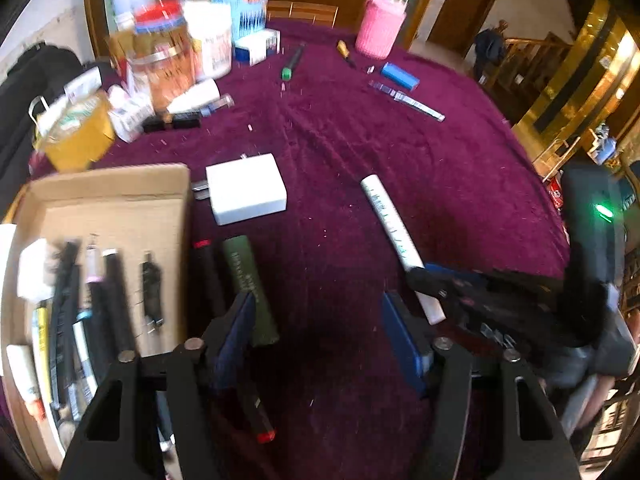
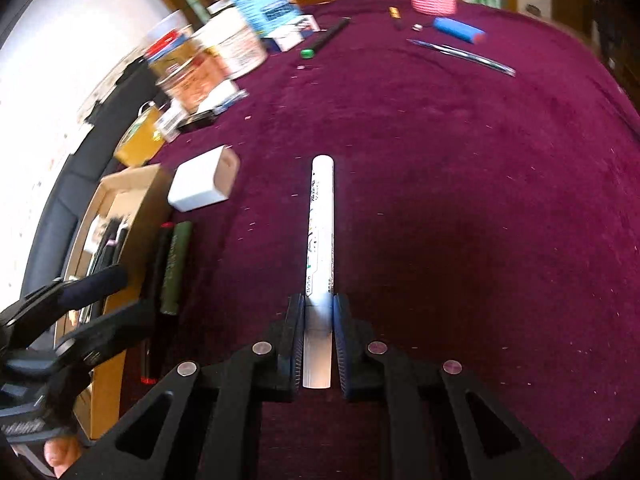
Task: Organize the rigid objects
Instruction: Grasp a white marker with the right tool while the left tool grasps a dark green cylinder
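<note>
My right gripper (image 2: 318,320) is shut on the rear end of a white marker (image 2: 320,240), which points away from it above the maroon tablecloth. In the left wrist view the same white marker (image 1: 390,228) slants at the right, with the right gripper (image 1: 430,286) clamped on its lower end. My left gripper (image 1: 320,340) stands open with bare cloth between its pads. Its left finger hangs over a green tube (image 1: 248,280) and a black pen with red ends (image 1: 206,276), both lying beside a cardboard box (image 1: 120,184). The box holds several pens and markers.
A white charger block (image 1: 246,188) sits just beyond the box. Farther back lie a green-capped black marker (image 1: 292,62), a blue cylinder (image 1: 400,76) and a clear pen (image 1: 408,100). Jars and cartons (image 1: 168,56) crowd the back left, and a pink container (image 1: 380,26) stands at the back.
</note>
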`<state>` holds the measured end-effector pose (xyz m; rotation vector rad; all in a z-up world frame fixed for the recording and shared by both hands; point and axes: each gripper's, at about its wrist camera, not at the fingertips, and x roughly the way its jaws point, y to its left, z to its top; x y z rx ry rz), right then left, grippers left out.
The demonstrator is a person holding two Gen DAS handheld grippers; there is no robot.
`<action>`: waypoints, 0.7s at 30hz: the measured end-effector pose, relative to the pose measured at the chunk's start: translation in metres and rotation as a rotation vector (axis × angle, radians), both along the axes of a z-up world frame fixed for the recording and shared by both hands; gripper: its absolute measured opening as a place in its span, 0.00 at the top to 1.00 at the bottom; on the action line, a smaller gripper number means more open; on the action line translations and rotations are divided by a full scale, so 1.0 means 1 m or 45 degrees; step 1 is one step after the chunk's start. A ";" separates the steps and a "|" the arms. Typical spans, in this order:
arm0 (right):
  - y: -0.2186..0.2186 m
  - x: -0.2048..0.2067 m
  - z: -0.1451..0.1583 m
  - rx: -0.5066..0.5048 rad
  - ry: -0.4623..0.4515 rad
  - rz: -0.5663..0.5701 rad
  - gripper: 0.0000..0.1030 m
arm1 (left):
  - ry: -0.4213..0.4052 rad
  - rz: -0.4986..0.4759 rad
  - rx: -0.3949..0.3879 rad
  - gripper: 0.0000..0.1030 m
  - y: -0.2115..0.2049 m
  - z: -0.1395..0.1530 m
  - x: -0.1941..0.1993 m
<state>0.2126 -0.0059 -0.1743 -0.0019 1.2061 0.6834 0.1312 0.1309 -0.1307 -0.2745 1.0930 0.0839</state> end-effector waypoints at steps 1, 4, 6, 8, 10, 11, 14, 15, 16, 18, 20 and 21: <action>-0.001 0.002 0.000 0.000 0.007 -0.005 0.87 | 0.058 0.019 0.002 0.54 0.002 -0.008 0.010; 0.001 0.002 -0.002 0.008 0.014 0.002 0.87 | 0.136 0.083 0.038 0.58 0.007 -0.021 0.024; 0.001 0.002 -0.003 0.003 0.012 0.005 0.87 | 0.132 0.136 0.076 0.58 0.012 -0.023 0.026; 0.001 0.001 -0.003 0.005 0.013 0.006 0.87 | 0.140 0.186 0.107 0.58 0.017 -0.024 0.027; 0.002 0.001 -0.003 0.007 0.016 0.004 0.86 | 0.141 0.184 0.121 0.58 0.017 -0.025 0.026; 0.002 0.002 -0.003 0.007 0.016 0.004 0.86 | 0.149 0.181 0.141 0.58 0.016 -0.026 0.027; 0.003 0.001 -0.003 0.005 0.012 0.002 0.86 | 0.200 0.190 0.159 0.58 0.015 -0.031 0.027; 0.003 0.001 -0.003 0.004 0.010 0.002 0.86 | 0.212 0.193 0.148 0.58 0.016 -0.034 0.028; 0.003 0.001 -0.003 0.003 0.007 0.001 0.86 | 0.223 0.199 0.122 0.58 0.018 -0.036 0.027; 0.003 0.001 -0.003 0.002 0.005 0.001 0.86 | 0.223 0.209 0.115 0.58 0.019 -0.037 0.026; 0.004 0.000 -0.003 0.000 -0.001 0.001 0.86 | 0.229 0.200 0.123 0.58 0.018 -0.039 0.030; 0.004 0.000 -0.003 0.000 -0.003 0.002 0.86 | 0.231 0.197 0.127 0.60 0.015 -0.039 0.030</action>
